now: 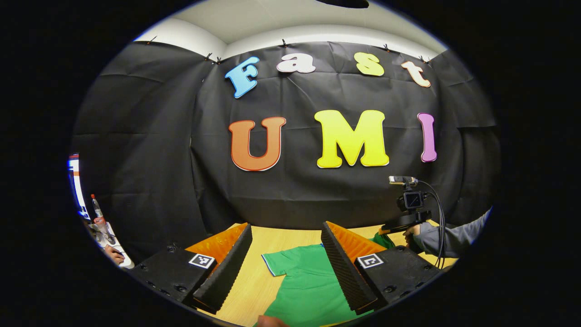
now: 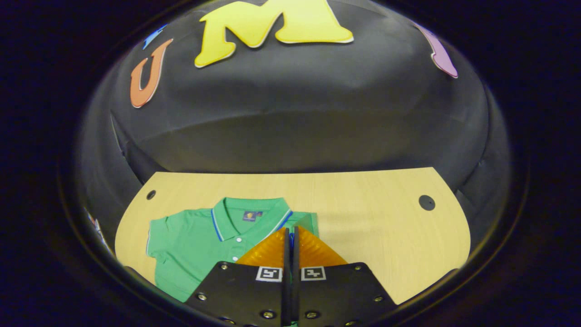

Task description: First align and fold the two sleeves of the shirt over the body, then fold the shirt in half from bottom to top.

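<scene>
Right now my left gripper (image 1: 287, 265) has its jaws spread wide with nothing between the fingers (image 1: 223, 271), and it hangs above the near part of the green polo shirt (image 1: 308, 286), which lies flat on the pale wooden table (image 1: 245, 290). Through the gap I see one short sleeve (image 1: 274, 264) with its light trimmed cuff spread out to the left on the wood.

In the right gripper view my right gripper (image 2: 290, 240) has its jaws pressed together, and a thin blue line of cloth shows in the slit between them, right where the shirt's (image 2: 195, 240) other sleeve (image 2: 307, 222) ends; I take it that they are pinching that sleeve's edge. From there the shirt lies front up, collar (image 2: 248, 217) toward the booth wall, buttons down the placket, its left sleeve (image 2: 156, 236) spread flat on the table (image 2: 376, 218). The shirt sits on the left half of the tabletop, and two dark round holes mark the far corners, one (image 2: 150, 194) left and one (image 2: 426, 202) right.

Farther out in the left gripper view, the right gripper (image 1: 411, 206) shows at the right edge with cables looping from it, held by a hand (image 1: 412, 236) in a grey sleeve (image 1: 458, 236). At the far left edge a bottle (image 1: 97, 210) stands beside a bright screen (image 1: 75, 181)
</scene>
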{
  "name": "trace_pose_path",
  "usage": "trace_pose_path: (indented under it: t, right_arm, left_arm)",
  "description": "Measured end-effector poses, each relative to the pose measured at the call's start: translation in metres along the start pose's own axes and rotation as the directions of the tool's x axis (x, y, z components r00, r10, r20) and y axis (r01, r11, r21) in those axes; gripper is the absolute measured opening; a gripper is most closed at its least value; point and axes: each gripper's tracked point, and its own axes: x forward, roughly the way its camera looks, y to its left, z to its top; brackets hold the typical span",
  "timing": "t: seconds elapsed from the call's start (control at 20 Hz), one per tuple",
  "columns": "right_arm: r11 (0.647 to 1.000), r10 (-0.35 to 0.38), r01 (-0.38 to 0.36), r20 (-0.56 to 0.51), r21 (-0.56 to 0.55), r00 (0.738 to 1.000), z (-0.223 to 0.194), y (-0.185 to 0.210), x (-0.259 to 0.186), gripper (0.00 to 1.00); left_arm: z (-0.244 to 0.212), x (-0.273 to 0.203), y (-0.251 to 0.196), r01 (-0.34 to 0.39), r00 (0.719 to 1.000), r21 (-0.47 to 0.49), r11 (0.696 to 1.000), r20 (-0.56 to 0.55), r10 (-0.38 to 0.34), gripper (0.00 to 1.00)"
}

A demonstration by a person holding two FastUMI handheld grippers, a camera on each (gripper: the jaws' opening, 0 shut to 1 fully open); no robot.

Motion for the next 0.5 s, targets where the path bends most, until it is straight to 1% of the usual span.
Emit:
trace_pose_path:
  t: [0.2,0.35,0.5]
  right_arm:
    - [0.999,0.026,-0.026,-0.034,-0.023,0.999,-0.021,0.03,0.011,0.01]
    - [0.999,0.016,-0.019,-0.077,-0.041,0.997,-0.042,0.041,0.026,0.01]
    - [0.999,0.012,-0.015,-0.111,-0.033,0.994,-0.058,0.048,0.036,0.01]
  left_arm:
    - [-0.001,-0.003,0.012,-0.022,1.0,0.004,1.0,-0.005,0.022,0.98]
    - [-0.002,-0.005,0.023,-0.046,0.999,0.009,0.999,-0.015,0.046,0.98]
    - [-0.003,-0.006,0.034,-0.065,0.998,0.021,0.998,-0.016,0.065,0.98]
